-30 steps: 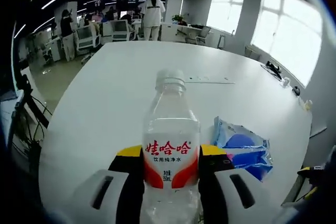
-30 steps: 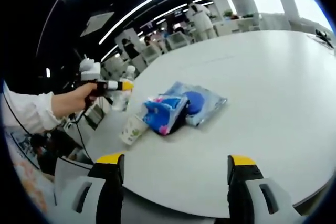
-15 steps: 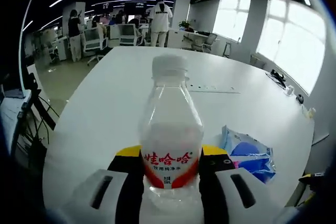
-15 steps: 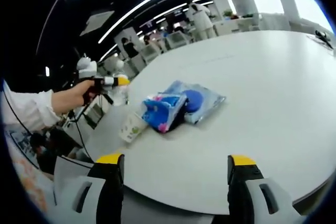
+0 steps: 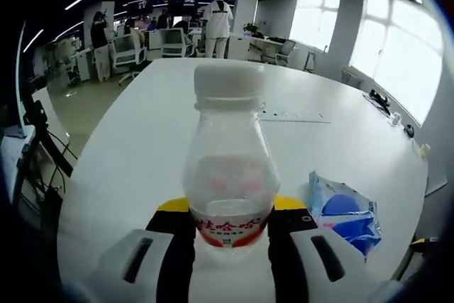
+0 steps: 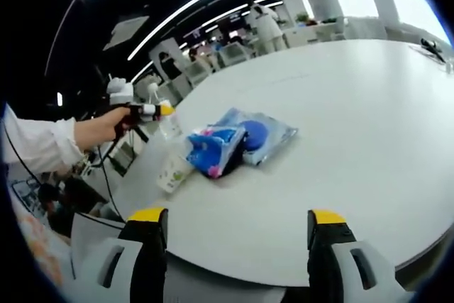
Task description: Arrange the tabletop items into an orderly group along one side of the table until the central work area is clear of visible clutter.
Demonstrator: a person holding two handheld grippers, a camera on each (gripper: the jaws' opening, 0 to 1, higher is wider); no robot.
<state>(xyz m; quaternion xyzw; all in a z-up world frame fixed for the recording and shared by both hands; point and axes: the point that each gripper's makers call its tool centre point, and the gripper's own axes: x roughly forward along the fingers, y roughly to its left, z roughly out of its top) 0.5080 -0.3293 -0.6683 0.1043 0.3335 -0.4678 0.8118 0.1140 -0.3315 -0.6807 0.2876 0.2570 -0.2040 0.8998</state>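
In the left gripper view, at the centre and running down to 6 o'clock, the water bottle (image 5: 228, 168) stands upright between the yellow-tipped jaws of the left gripper (image 5: 228, 228), which are clenched on its lower body at the red-and-white label. Over the last second the bottle has risen in the frame: the white cap sits higher and larger, and the label has slid down towards the jaws. That reads as the bottle being lifted and tipped towards the camera, so I judge it is being carried off to join the group at the table's side. The bottle is clear plastic and looks almost empty, though the glare makes the level hard to read. At 4 o'clock a blue packet (image 5: 345, 209) lies flat on the white table (image 5: 142, 140).

In the right gripper view, the right gripper (image 6: 240, 235) hangs at 6 o'clock with its jaws spread wide and nothing between them, above the near table edge. At 9 o'clock a hand (image 6: 99, 130) in a white sleeve holds the left gripper up, the bottle beside it now raised off the table. Near the centre, towards 10 o'clock, the blue packet lies with a darker blue pouch (image 6: 213, 150) against it, and a small pale cup (image 6: 172, 172) touches the pouch. This cluster has kept its place, so the middle of the table is not yet cleared.
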